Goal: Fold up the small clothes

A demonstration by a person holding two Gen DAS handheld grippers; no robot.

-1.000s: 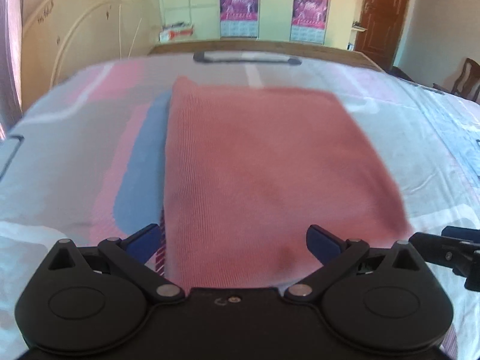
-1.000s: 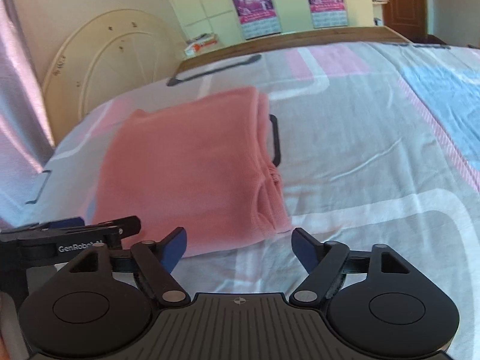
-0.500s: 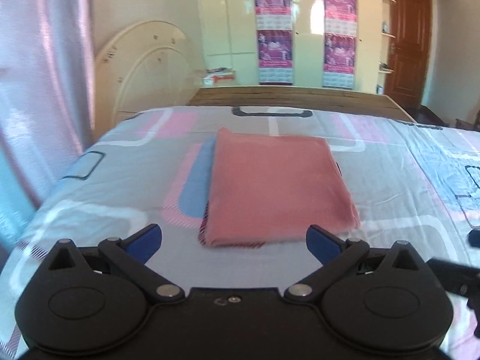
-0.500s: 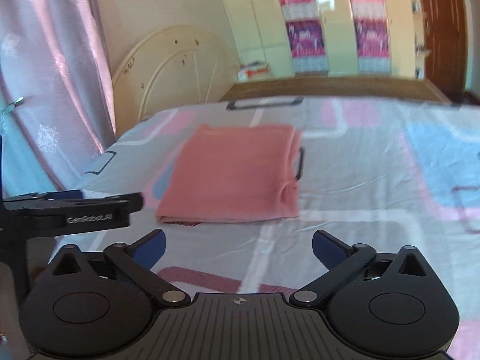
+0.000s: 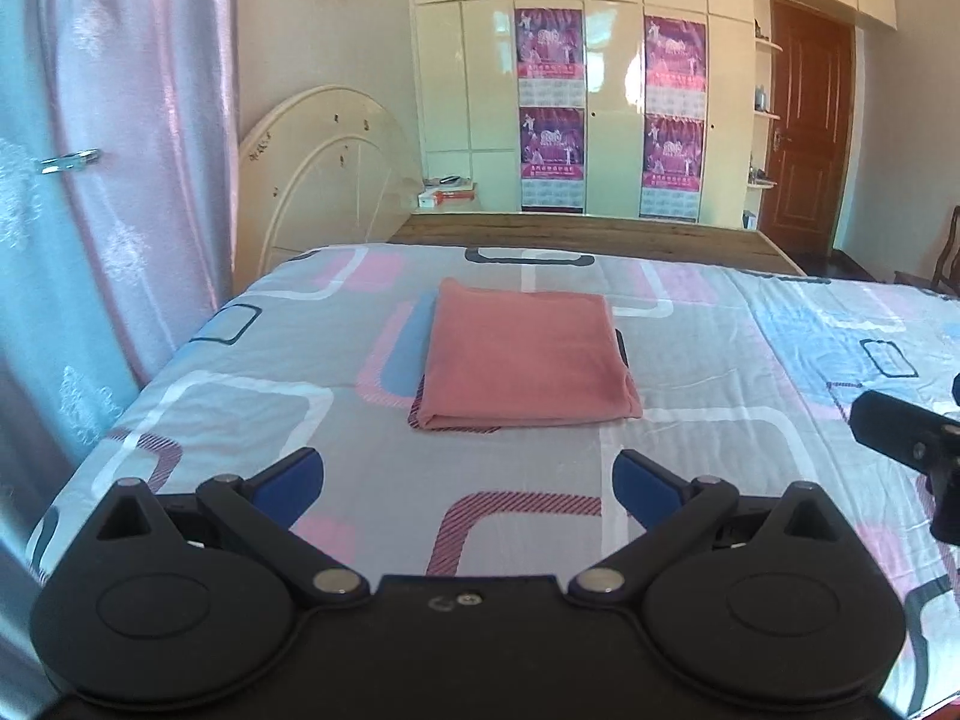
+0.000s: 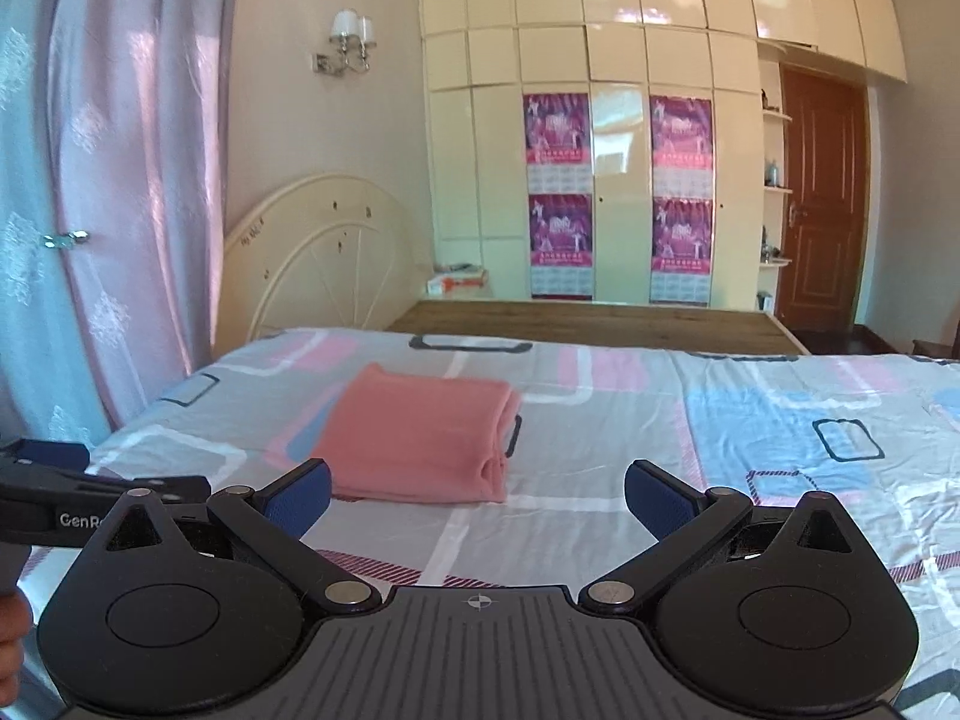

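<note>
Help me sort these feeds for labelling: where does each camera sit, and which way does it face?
Left wrist: on the left hand-held gripper, facing across the bed to the folded pink garment; its open fingers and the other gripper show.
Right wrist: on the right hand-held gripper, facing likewise; its open fingers and a fingertip at the left edge show.
Shared: garment, bed, wardrobe, door.

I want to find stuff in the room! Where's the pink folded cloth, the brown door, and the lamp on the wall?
pink folded cloth (image 5: 522,354), left wrist view, middle of its top side.
brown door (image 6: 825,204), right wrist view, middle panel.
lamp (image 6: 354,39), right wrist view, its white shades.
</note>
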